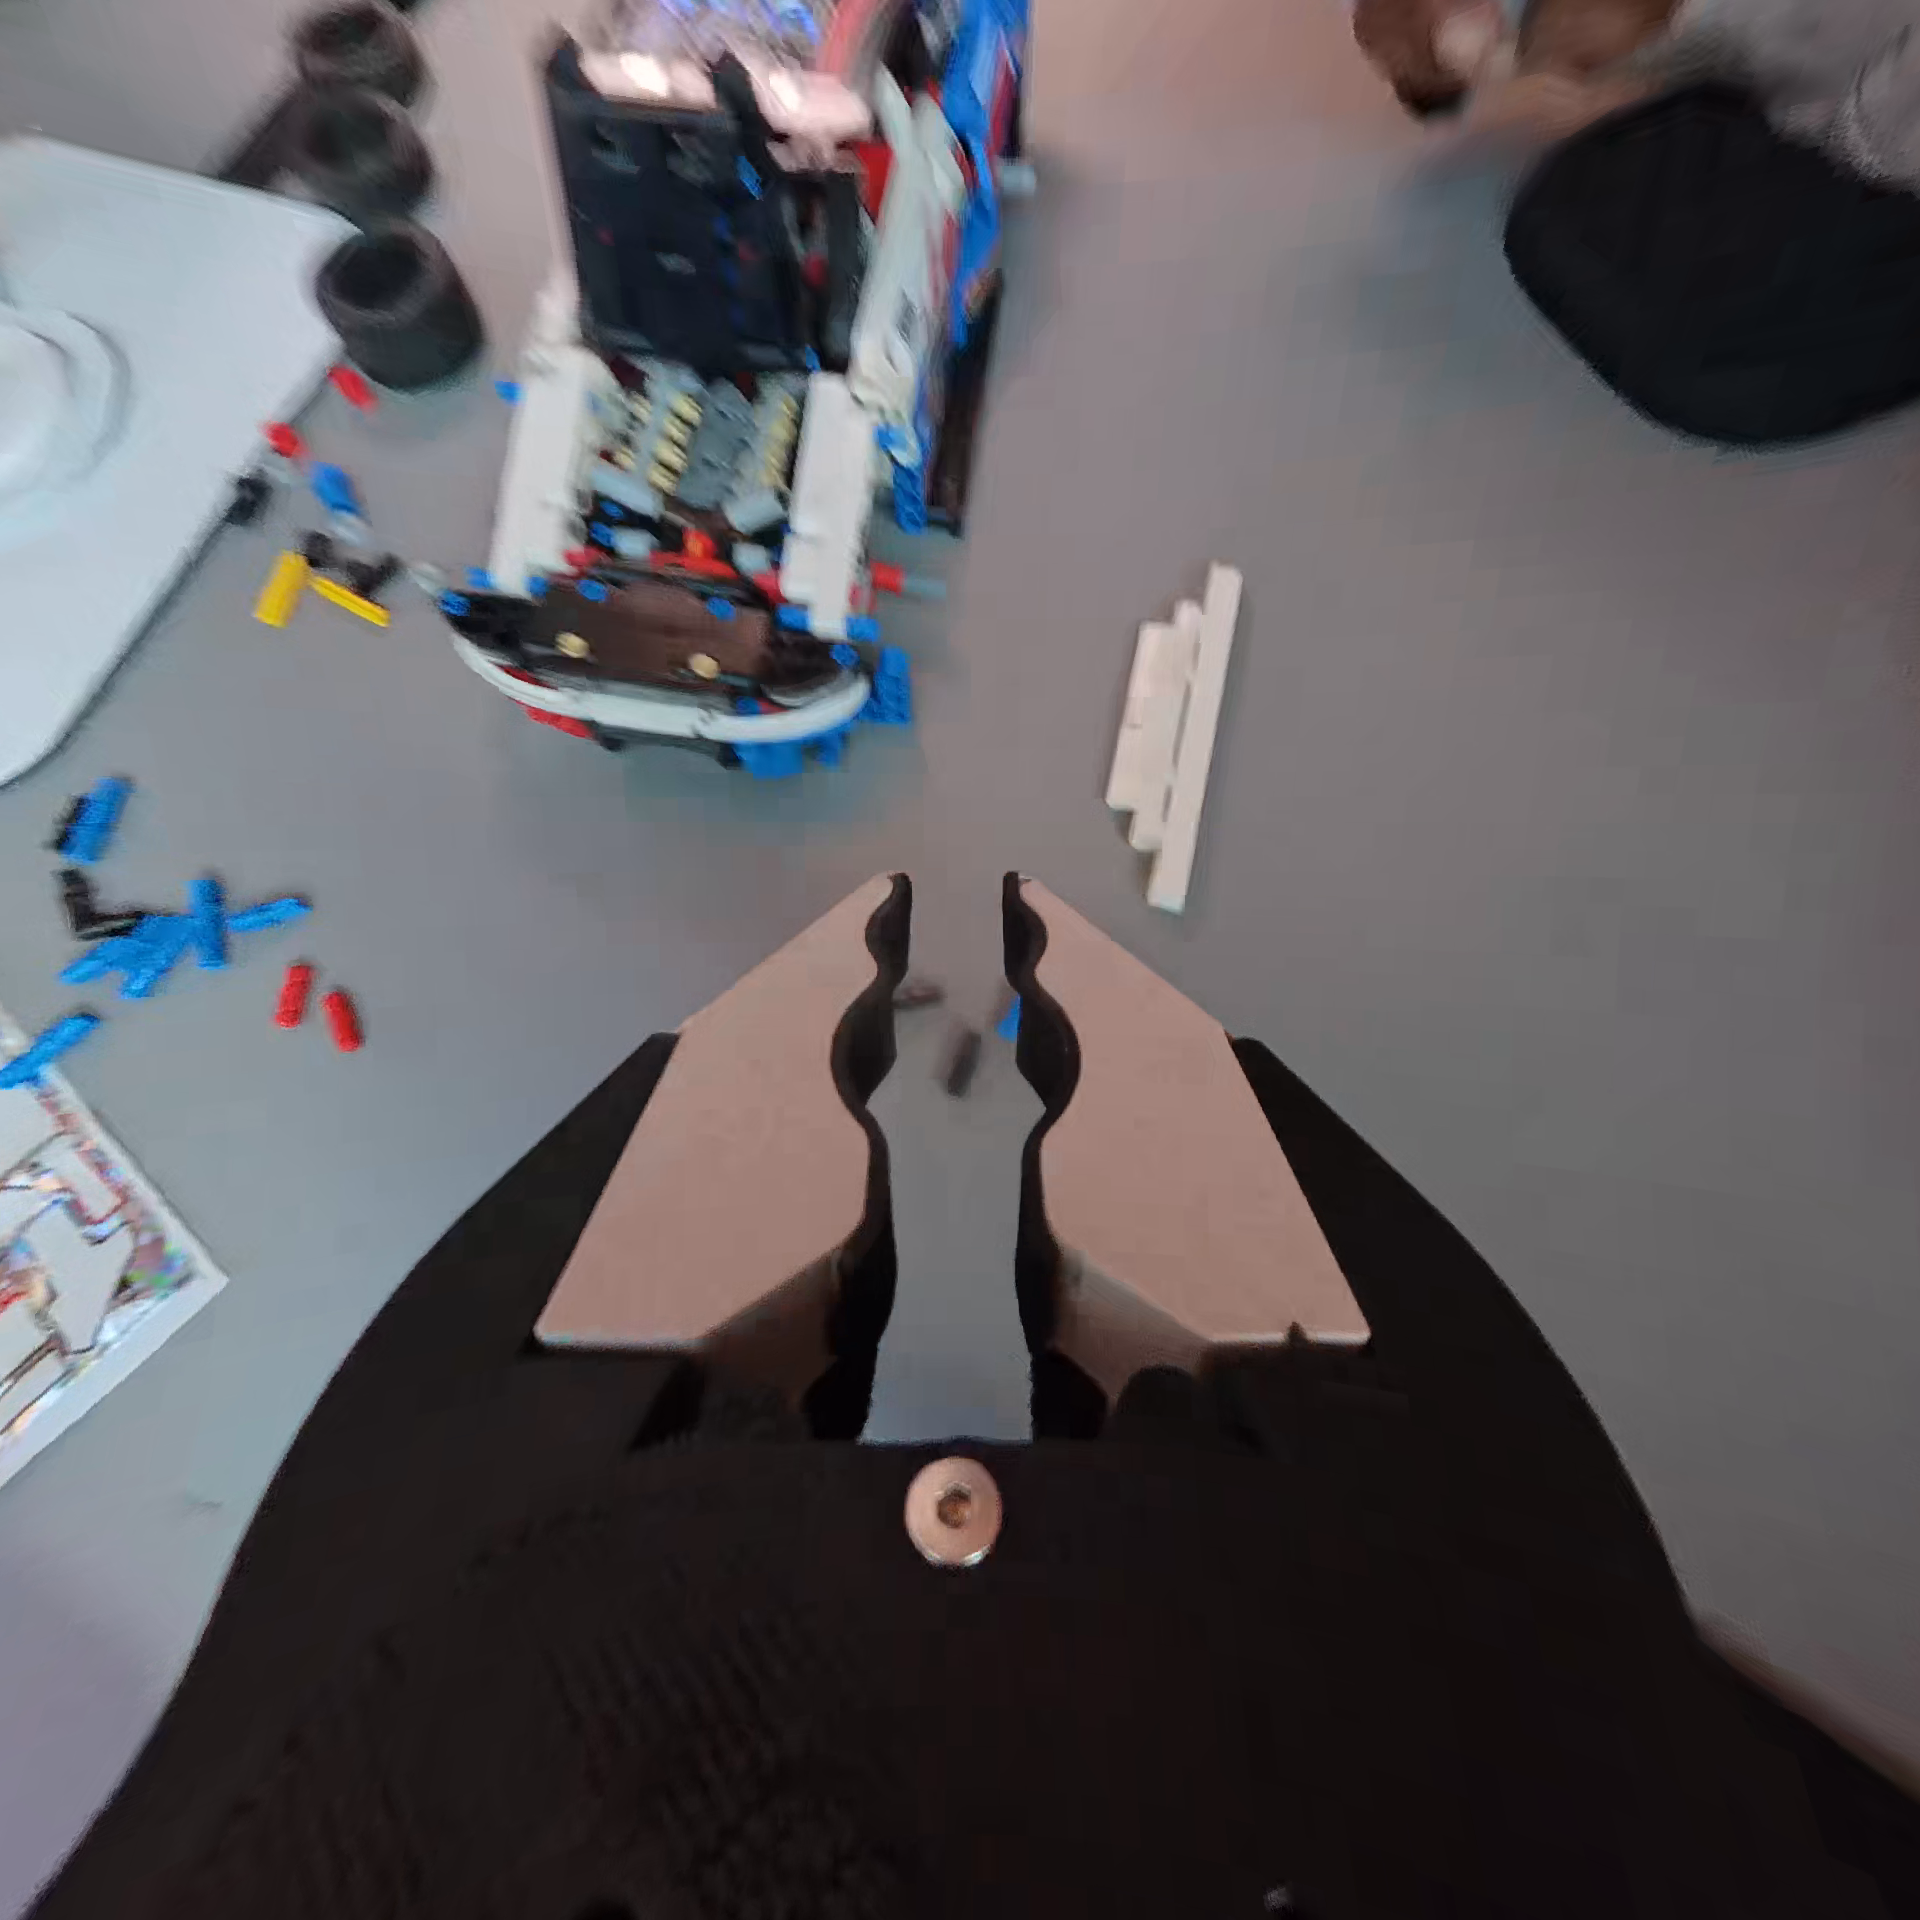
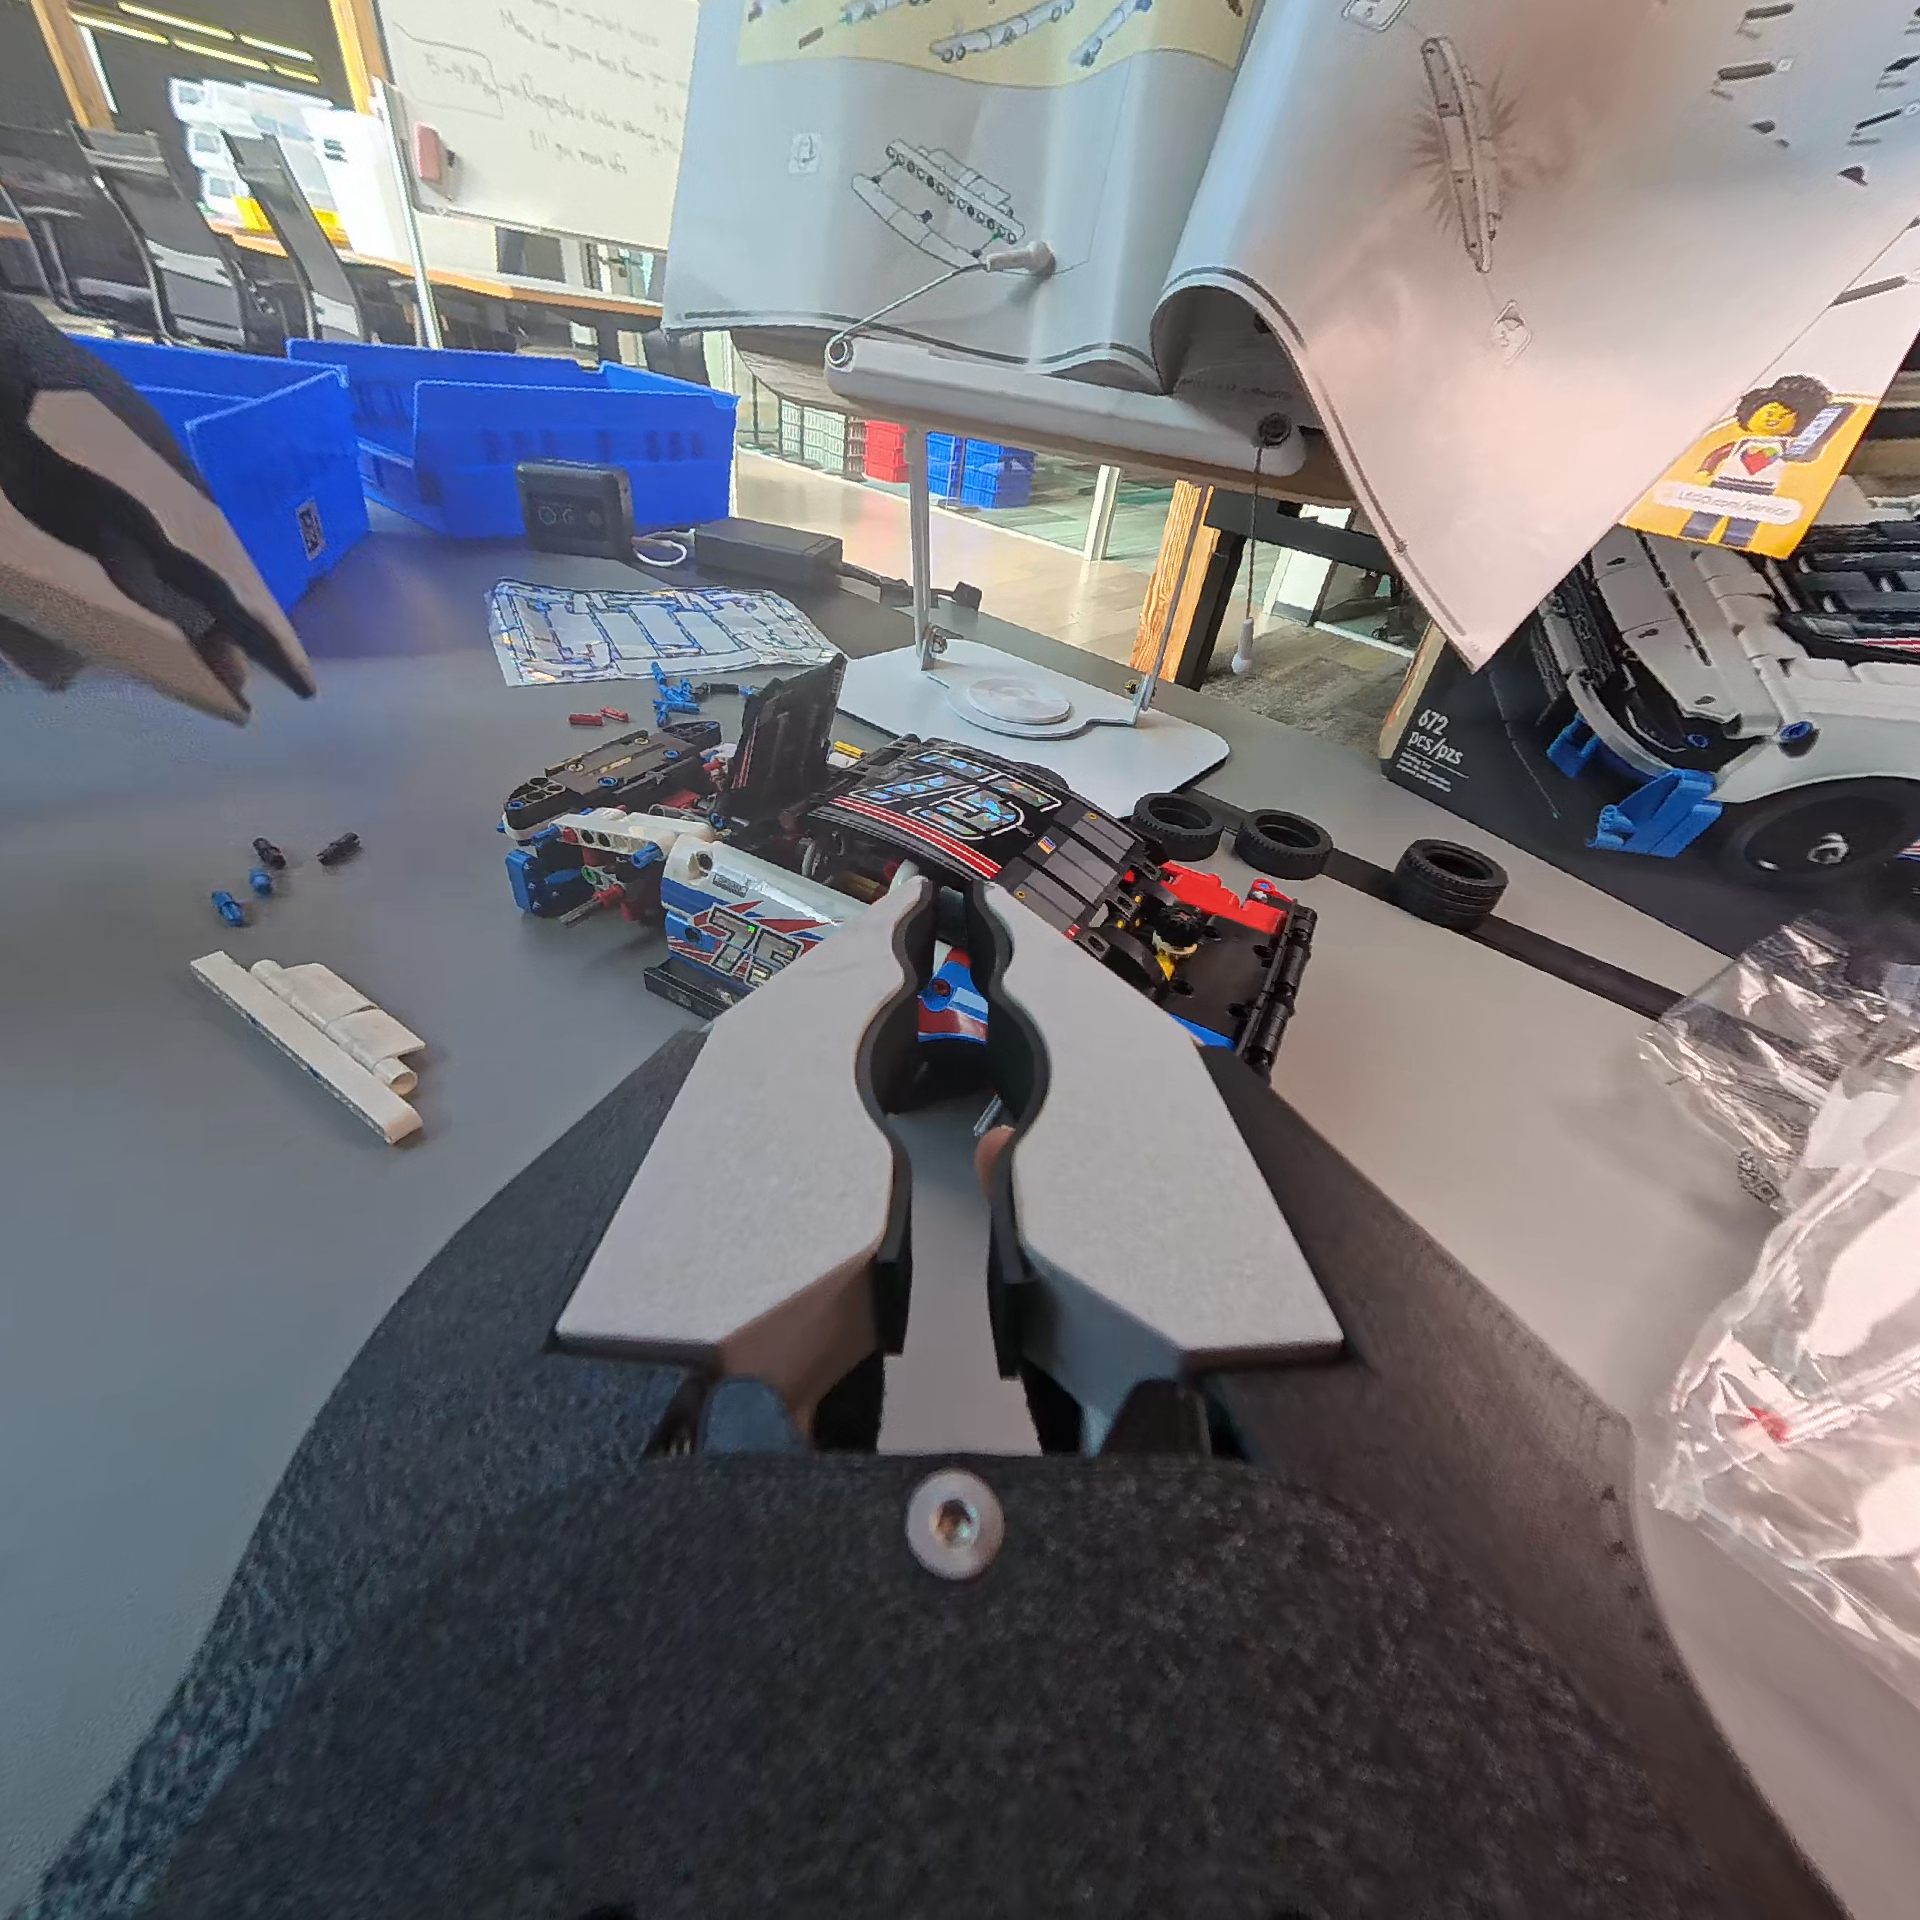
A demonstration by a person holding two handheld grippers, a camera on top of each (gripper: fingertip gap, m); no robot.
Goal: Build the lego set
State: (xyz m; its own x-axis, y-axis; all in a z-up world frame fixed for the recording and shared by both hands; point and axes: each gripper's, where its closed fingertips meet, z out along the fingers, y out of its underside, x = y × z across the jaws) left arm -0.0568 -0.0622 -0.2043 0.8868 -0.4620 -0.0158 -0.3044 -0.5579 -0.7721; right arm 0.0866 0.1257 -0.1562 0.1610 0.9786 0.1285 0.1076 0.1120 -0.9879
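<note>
The partly built lego car (image 1: 707, 468) (image 2: 894, 831), white, blue, red and black, lies on the grey table. A white beam assembly (image 1: 1179, 738) (image 2: 312, 1039) lies apart from it. My left gripper (image 1: 956, 883) is open and empty, hovering over small dark and blue pins (image 1: 961, 1055) (image 2: 265, 857). It also shows at the upper left of the right wrist view (image 2: 239, 675). My right gripper (image 2: 951, 894) hovers just before the car's side, its jaws a narrow gap apart with nothing seen between them. It shows blurred in the left wrist view (image 1: 1714, 260).
Three black tyres (image 1: 395, 301) (image 2: 1283, 842) lie by the car. Loose blue, red and yellow pieces (image 1: 197, 925) and a sticker sheet (image 2: 644, 629) lie nearby. An instruction book (image 2: 1039, 156) rests on a white stand (image 2: 1164, 743). Blue bins (image 2: 520, 436), the set's box (image 2: 1662, 727) and plastic bags (image 2: 1787, 1195) ring the table. The left gripper's tips are roughly 25 cm from the right gripper's.
</note>
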